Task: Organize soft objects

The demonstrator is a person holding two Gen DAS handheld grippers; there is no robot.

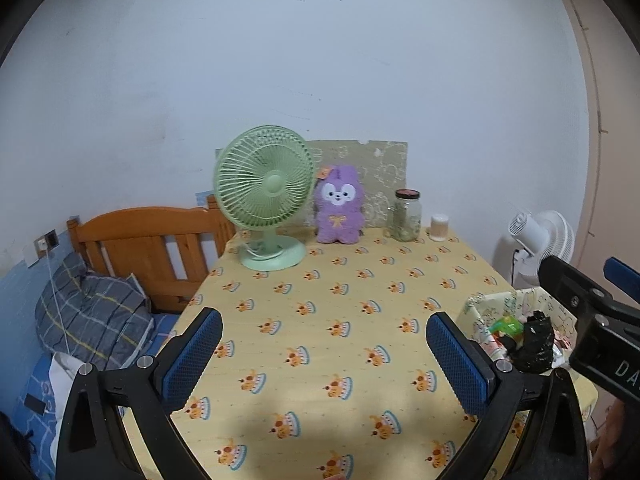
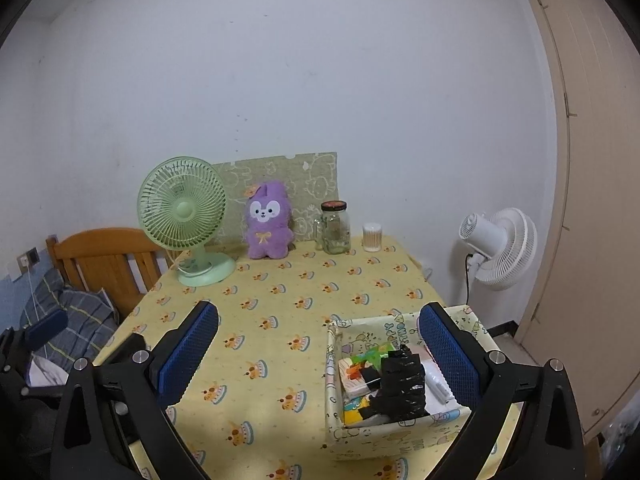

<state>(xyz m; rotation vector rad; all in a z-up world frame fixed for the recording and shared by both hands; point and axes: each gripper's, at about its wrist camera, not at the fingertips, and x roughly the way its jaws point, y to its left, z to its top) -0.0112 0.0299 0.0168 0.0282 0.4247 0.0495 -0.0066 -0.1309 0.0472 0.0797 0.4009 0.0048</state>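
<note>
A purple plush rabbit (image 1: 339, 210) stands upright at the far edge of the table, between the green fan and a glass jar; it also shows in the right wrist view (image 2: 267, 222). A patterned fabric box (image 2: 400, 432) sits at the table's near right, filled with a crumpled black bag (image 2: 402, 384) and small packets; it also shows in the left wrist view (image 1: 486, 310). My left gripper (image 1: 324, 356) is open and empty over the table's middle. My right gripper (image 2: 318, 356) is open and empty, its right finger above the box.
A green desk fan (image 1: 266, 196) stands at the table's far left. A glass jar (image 1: 407, 216) and a small cotton-swab tub (image 1: 439, 227) stand far right. The yellow tablecloth (image 1: 320, 300) covers the table. A wooden bed (image 1: 152, 248) lies left, a white floor fan (image 2: 500, 248) right.
</note>
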